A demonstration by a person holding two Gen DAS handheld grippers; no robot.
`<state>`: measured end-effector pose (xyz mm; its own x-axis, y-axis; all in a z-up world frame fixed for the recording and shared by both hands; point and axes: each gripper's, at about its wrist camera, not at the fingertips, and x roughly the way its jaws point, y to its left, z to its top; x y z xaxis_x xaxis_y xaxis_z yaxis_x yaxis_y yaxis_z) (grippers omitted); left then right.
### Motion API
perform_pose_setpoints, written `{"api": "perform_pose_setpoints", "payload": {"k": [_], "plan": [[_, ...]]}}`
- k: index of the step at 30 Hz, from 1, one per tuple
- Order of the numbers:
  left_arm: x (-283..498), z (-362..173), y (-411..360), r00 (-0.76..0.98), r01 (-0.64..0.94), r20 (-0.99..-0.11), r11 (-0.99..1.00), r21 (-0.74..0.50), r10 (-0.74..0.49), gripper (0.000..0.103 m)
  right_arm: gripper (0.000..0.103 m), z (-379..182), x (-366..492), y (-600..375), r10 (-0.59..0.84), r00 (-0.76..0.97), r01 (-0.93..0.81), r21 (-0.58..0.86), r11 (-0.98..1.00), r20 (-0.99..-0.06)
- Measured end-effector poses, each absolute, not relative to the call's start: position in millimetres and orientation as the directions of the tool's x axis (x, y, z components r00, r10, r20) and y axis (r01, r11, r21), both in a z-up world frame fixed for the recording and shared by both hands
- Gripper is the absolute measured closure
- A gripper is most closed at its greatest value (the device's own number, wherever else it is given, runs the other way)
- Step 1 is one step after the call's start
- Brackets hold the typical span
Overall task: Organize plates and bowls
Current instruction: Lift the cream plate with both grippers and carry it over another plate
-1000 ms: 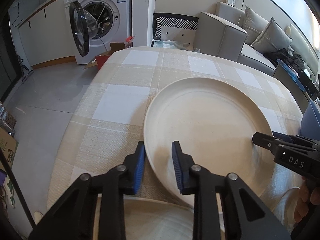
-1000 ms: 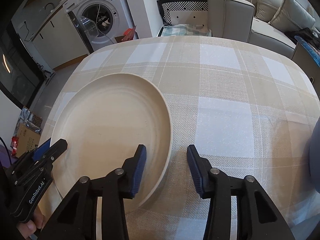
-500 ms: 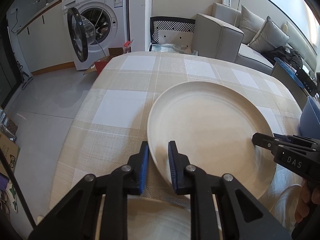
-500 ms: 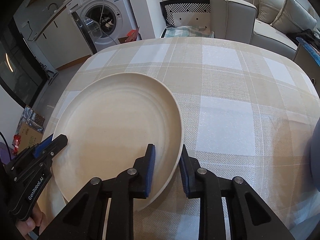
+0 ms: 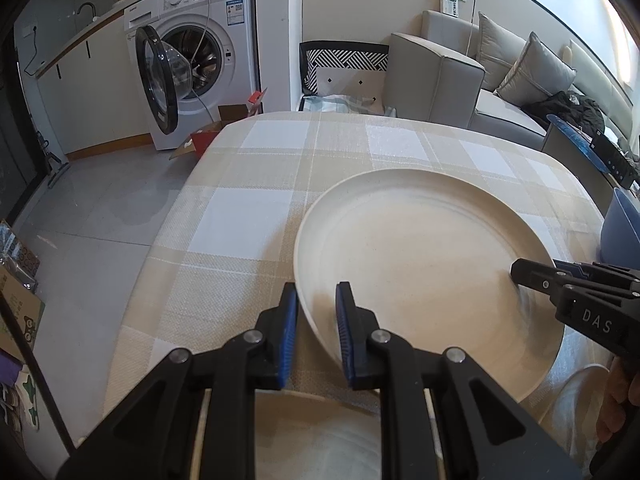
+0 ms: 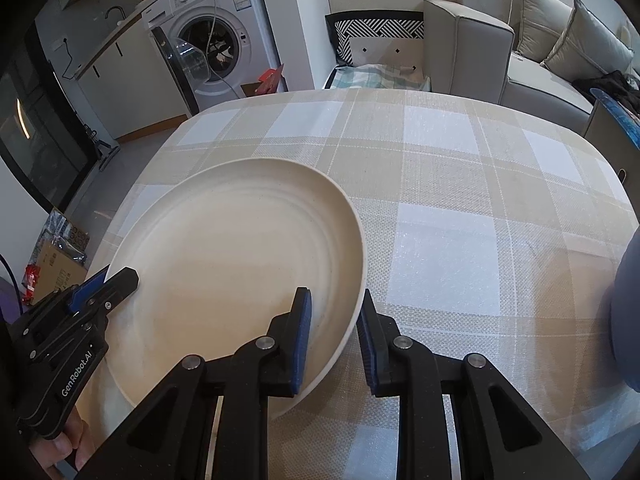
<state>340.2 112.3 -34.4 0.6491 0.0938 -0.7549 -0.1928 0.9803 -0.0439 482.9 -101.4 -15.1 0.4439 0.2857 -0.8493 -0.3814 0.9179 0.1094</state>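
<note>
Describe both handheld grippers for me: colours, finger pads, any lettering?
Both are matte black frames with silver pivot bolts and ribbed blue pads on the fingers. The left gripper carries white "GenRobot.AI" lettering, read in the right wrist view; the right gripper shows "DAS" in the left wrist view. No cables or sleeves visible.

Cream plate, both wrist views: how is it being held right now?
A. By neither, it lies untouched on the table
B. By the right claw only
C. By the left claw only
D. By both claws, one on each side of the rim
D: the left claw and the right claw each straddle the rim of the cream plate, on opposite sides.
</note>
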Motion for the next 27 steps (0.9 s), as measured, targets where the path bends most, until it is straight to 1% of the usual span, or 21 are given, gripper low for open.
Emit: {"api": "perform_pose_setpoints", "payload": {"k": [2, 10, 23, 27], "plan": [[339, -34, 112, 0.652, -0.192, -0.752, 0.98, -0.044, 0.094, 0.087, 0.083, -14, 482, -103, 0.283, 0.455, -0.379, 0.104, 0.92, -0.845], [327, -21, 109, 0.679, -0.197, -0.728, 0.979, -0.052, 0.098, 0.088, 0.083, 1, 470, -105, 0.288, 0.486, -0.388, 0.092, 0.917, -0.825], [283, 33, 103, 0.753, -0.189, -0.65, 0.98, -0.065, 0.102, 0.088, 0.083, 53, 427, -119, 0.336, 0.544, -0.402, 0.112, 0.909, -0.769], [267, 43, 99, 0.764, -0.184, -0.638, 0.981, -0.067, 0.1, 0.088, 0.083, 64, 409, -124, 0.336, 0.558, -0.404, 0.105, 0.909, -0.758]]}}
